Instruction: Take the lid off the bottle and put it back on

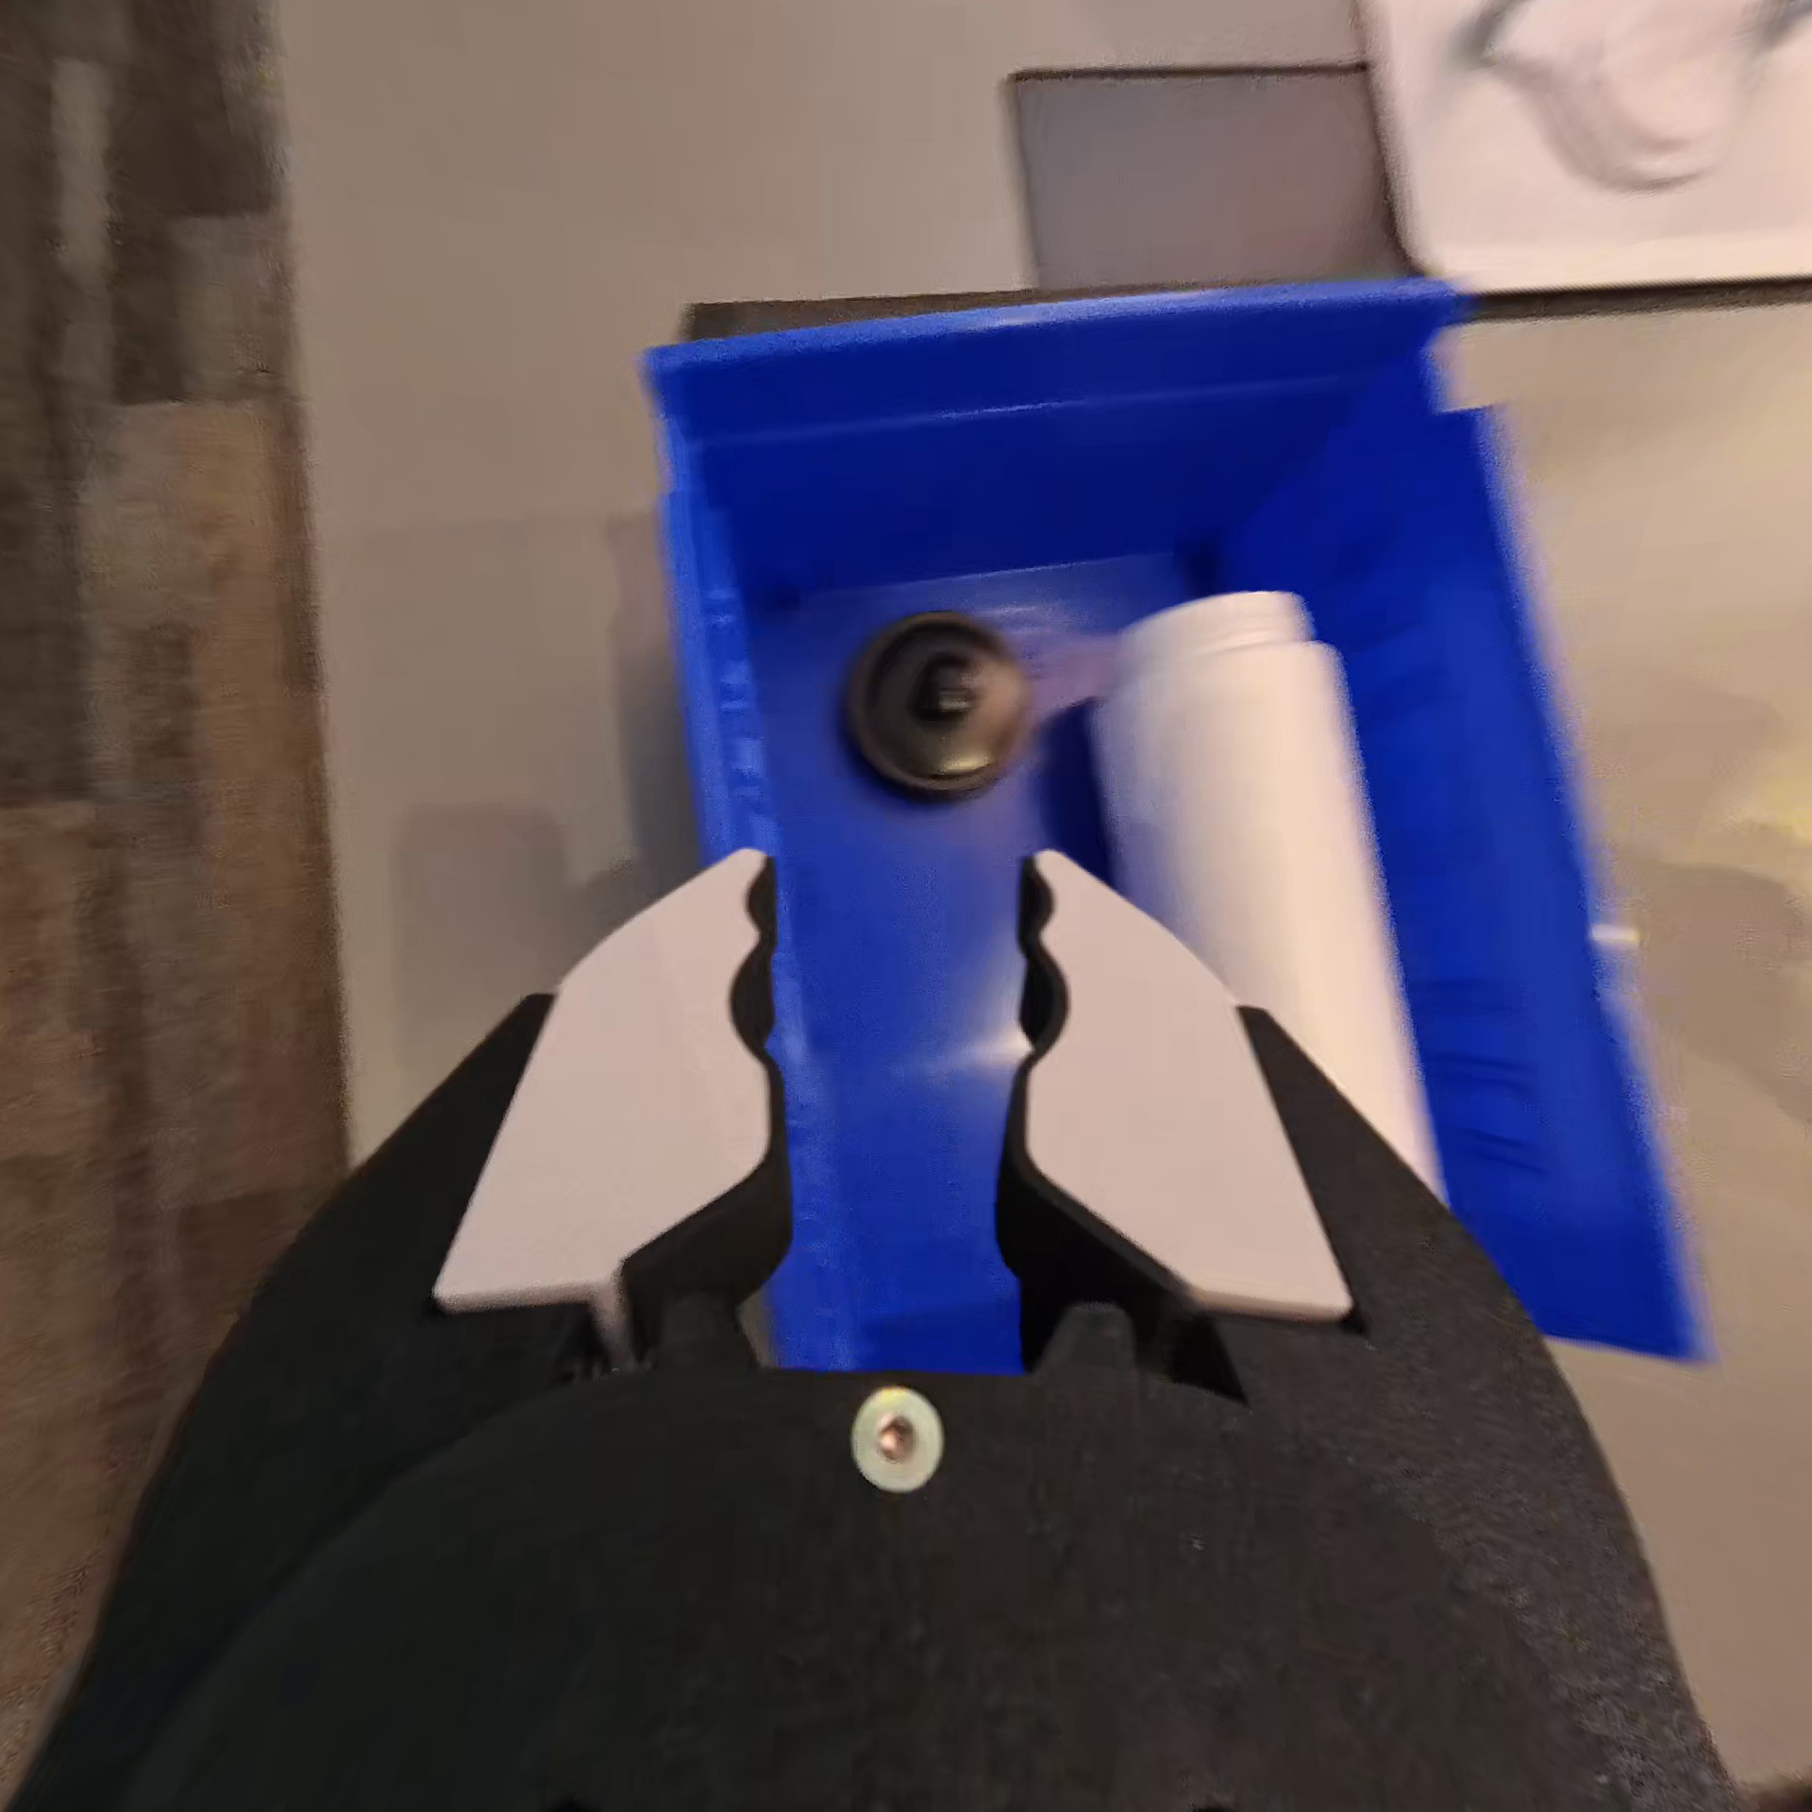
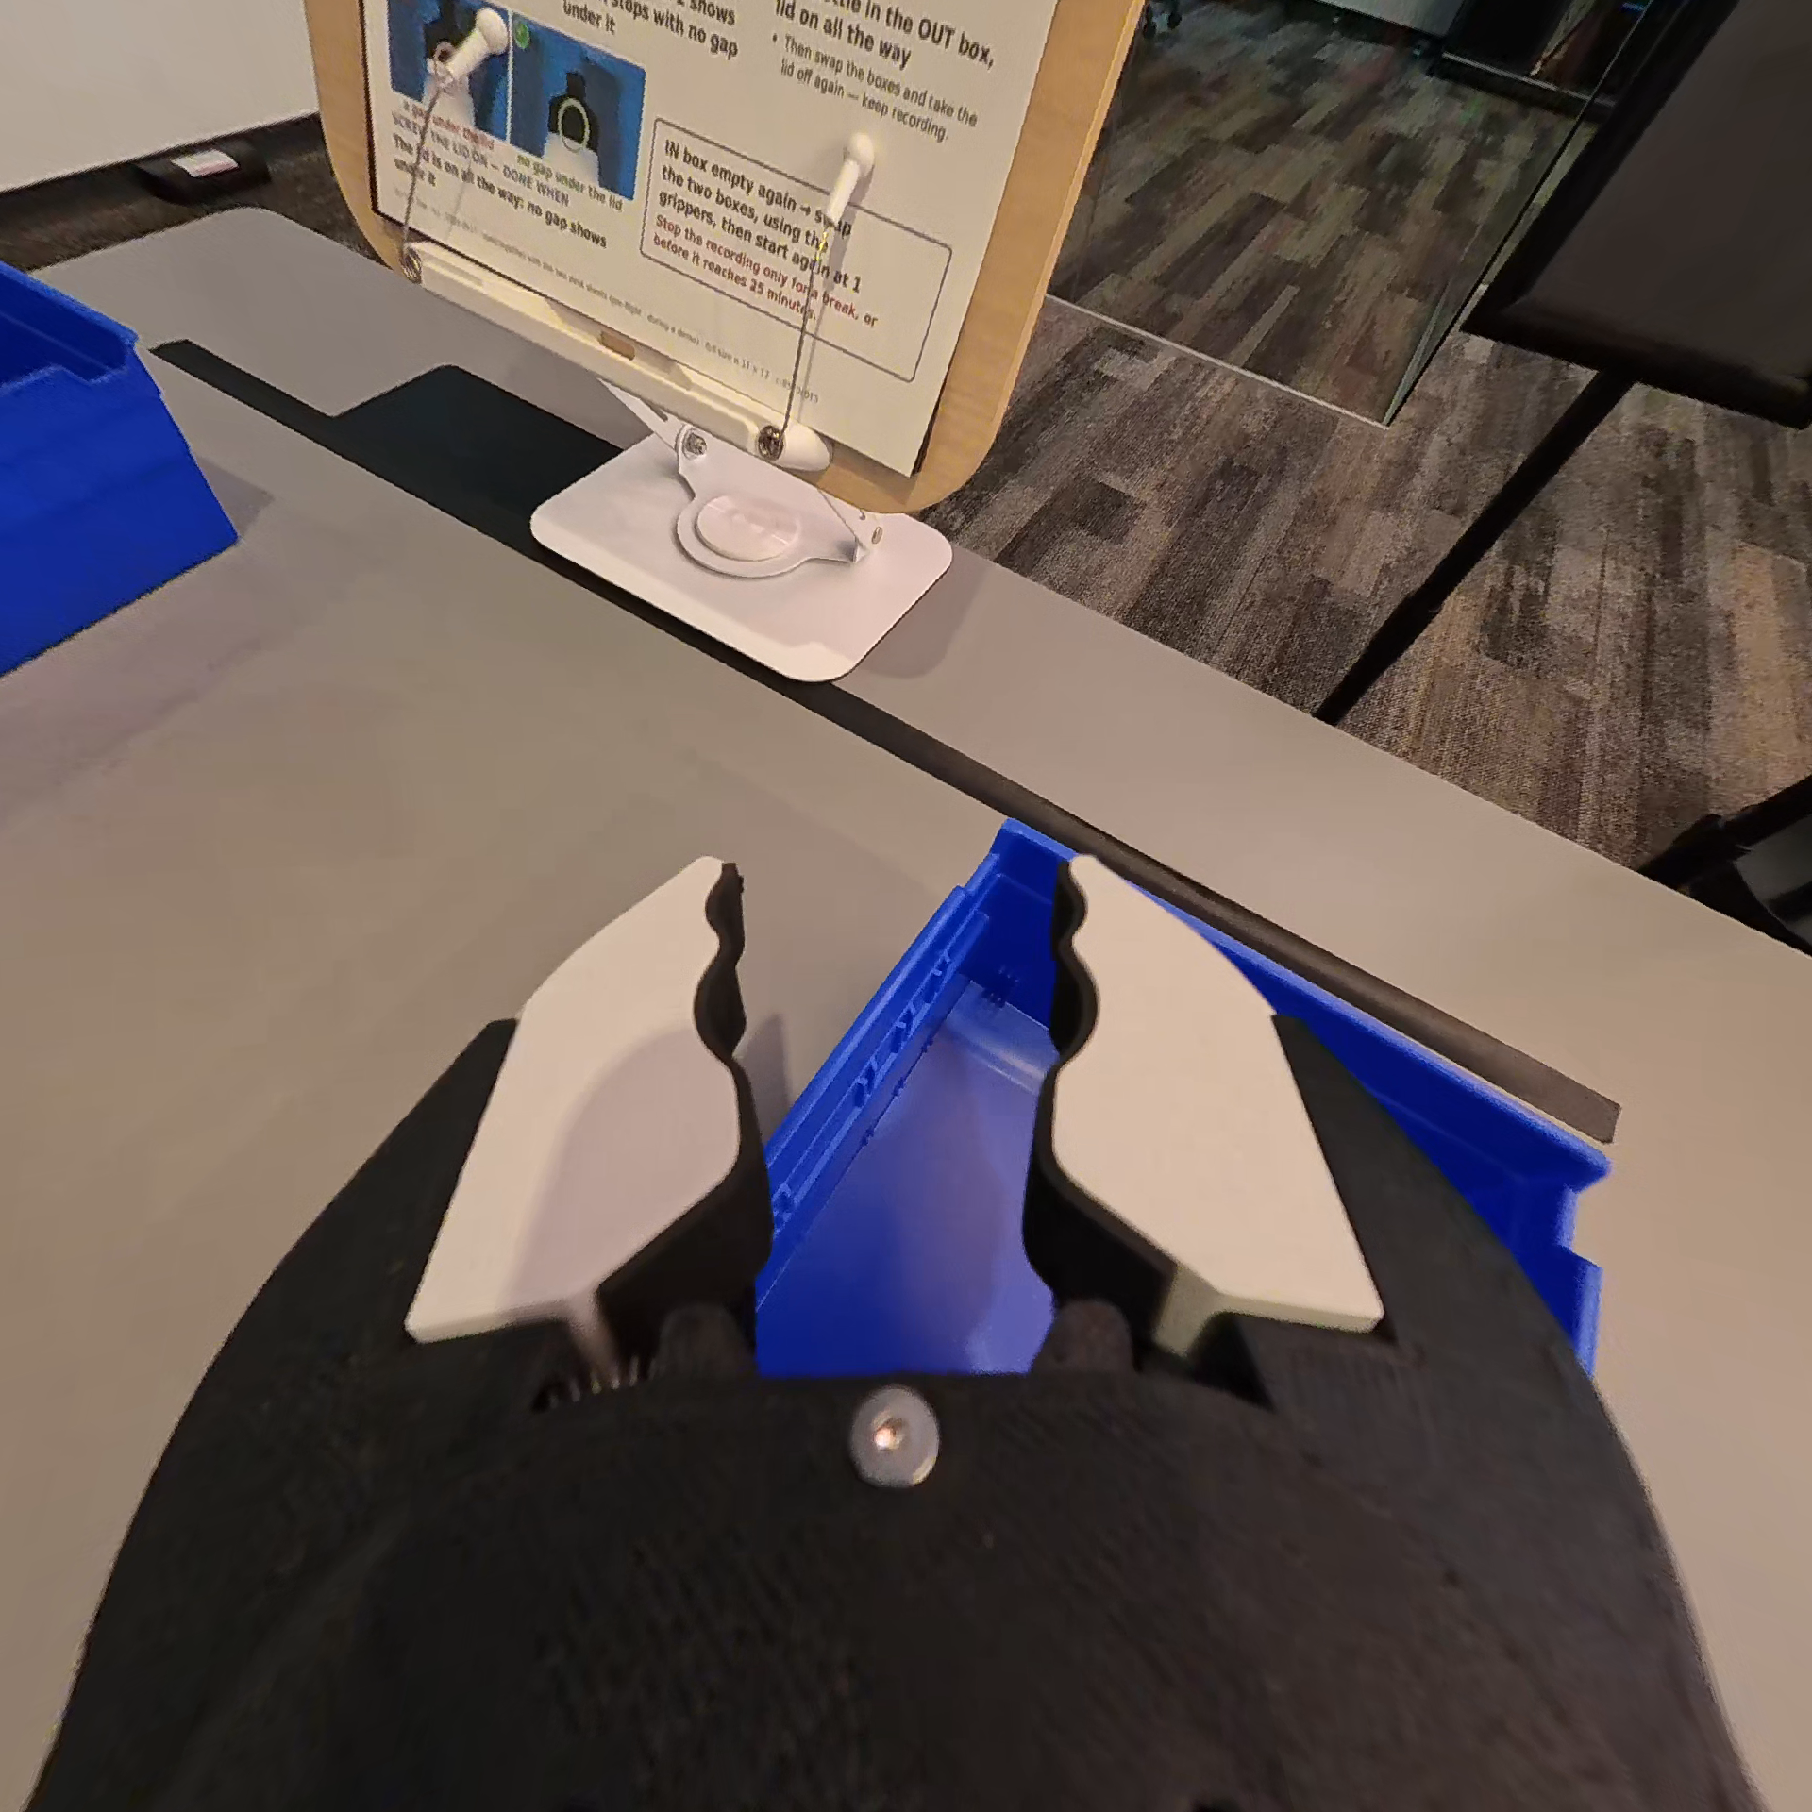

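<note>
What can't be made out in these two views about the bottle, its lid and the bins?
- Left wrist view, motion blur: whether the white bottle in the blue bin is capped, and what the dark round object is.
- Left wrist view: the bin's near end is hidden behind the left hand-held gripper.
- Right wrist view: much of the near blue bin is covered by the right hand-held gripper.
- Right wrist view: the far bin is cut off by the left edge.

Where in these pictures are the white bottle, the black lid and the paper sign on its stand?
white bottle (image 1: 1265, 863), left wrist view, on the middle of its body, lying in the blue bin.
black lid (image 1: 936, 701), left wrist view, on its round face.
paper sign (image 2: 686, 196), right wrist view, on the printed sheet.
</note>
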A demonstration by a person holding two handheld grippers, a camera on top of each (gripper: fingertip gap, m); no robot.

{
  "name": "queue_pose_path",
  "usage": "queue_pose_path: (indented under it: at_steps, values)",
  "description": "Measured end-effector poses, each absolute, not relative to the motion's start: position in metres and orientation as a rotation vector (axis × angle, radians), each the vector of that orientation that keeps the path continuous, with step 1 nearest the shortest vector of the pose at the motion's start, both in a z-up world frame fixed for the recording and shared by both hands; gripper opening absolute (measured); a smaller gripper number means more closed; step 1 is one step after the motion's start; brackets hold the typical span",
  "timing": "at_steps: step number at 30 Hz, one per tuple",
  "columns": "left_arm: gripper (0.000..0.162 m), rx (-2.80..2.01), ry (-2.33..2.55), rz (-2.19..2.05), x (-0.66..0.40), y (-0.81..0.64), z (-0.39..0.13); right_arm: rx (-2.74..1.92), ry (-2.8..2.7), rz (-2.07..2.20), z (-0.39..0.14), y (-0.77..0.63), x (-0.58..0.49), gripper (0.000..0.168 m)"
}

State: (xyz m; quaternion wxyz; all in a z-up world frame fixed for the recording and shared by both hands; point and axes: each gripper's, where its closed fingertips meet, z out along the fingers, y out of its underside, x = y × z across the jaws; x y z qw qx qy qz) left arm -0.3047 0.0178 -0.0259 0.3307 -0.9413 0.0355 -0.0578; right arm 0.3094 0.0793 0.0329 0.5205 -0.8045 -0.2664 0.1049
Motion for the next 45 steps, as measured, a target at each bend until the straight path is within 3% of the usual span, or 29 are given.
queue_pose_path:
  at_steps: [3, 10, 15, 34, 45]
  values:
    - [0.077, -2.502, 0.169, -0.427, -0.253, 0.004, -0.019, -1.920, -0.636, 0.261, 0.037, 0.077, 0.311, 0.062]
    - [0.086, -2.719, 0.283, -0.310, -0.211, 0.011, -0.062, -1.929, -0.649, 0.256, 0.037, 0.073, 0.311, 0.063]
    - [0.089, -2.866, 0.300, -0.108, -0.209, 0.013, -0.093, -1.948, -0.661, 0.252, 0.033, 0.073, 0.311, 0.062]
    - [0.087, -2.938, 0.352, -0.281, -0.187, 0.009, -0.112, -2.032, -0.752, 0.165, 0.004, 0.078, 0.304, 0.063]
    - [0.080, -2.638, 0.268, -0.203, -0.222, 0.032, -0.056, -2.049, -0.768, 0.149, -0.002, 0.079, 0.304, 0.063]
